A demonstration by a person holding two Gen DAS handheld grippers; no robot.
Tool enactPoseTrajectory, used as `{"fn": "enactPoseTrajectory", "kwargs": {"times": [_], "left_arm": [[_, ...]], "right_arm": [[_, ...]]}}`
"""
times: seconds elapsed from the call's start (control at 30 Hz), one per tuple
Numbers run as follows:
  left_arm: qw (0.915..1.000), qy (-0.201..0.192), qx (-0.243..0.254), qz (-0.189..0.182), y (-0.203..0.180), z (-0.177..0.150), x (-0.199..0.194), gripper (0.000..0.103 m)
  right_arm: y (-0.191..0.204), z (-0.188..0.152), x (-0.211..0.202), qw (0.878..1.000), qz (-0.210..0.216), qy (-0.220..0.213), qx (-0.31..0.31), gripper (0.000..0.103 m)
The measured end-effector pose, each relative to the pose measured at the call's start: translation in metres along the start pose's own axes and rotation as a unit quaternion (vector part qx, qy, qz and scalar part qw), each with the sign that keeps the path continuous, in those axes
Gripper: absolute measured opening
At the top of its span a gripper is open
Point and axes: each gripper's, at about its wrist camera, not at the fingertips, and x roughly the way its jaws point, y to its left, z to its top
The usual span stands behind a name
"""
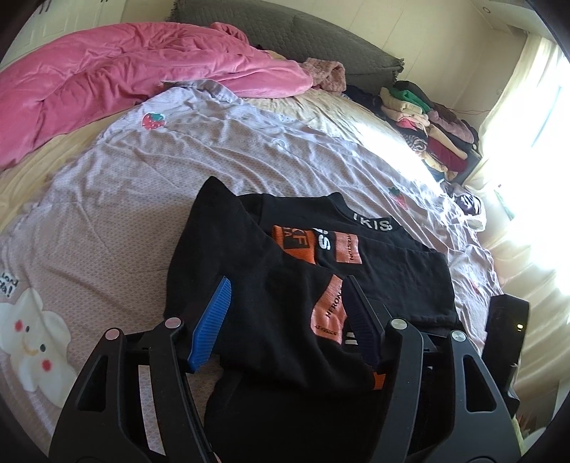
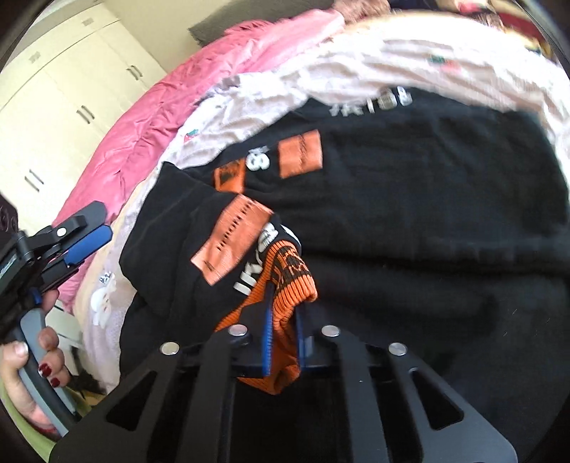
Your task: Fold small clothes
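Observation:
A black top (image 1: 374, 270) with orange patches and white lettering lies on the lilac sheet (image 1: 142, 196) of a bed. One sleeve is folded across its front. My left gripper (image 1: 286, 317) hovers open over that sleeve, blue pads apart and pressing nothing. In the right wrist view the top (image 2: 427, 196) fills the frame, blurred. My right gripper (image 2: 283, 342) is shut on the sleeve's orange ribbed cuff (image 2: 295, 285), which bunches up between the pads. At the left edge of that view is the left gripper (image 2: 101, 222), held by a hand (image 2: 32, 359).
A pink duvet (image 1: 124, 82) is heaped at the bed's far left. Stacks of folded clothes (image 1: 427, 131) line the far right edge by a bright curtained window (image 1: 534, 142). A grey headboard cushion (image 1: 285, 32) is behind. Cream wardrobe doors (image 2: 71, 89) stand beyond the bed.

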Motion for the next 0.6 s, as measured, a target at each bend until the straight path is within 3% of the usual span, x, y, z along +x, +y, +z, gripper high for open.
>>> {"fn": "enactPoseTrajectory", "kwargs": {"times": [0.33, 0.6], "left_arm": [[0.9999, 0.004, -0.01, 0.007, 0.007, 0.0, 0.004, 0.058], [0.9999, 0.016, 0.0, 0.003, 0.0, -0.004, 0.014, 0.058]], "right_arm": [[0.011, 0.034, -0.055, 0.994, -0.02, -0.088, -0.054, 0.007], [-0.027, 0.068, -0.091, 0.976, -0.138, -0.152, -0.073, 0.006]]}}
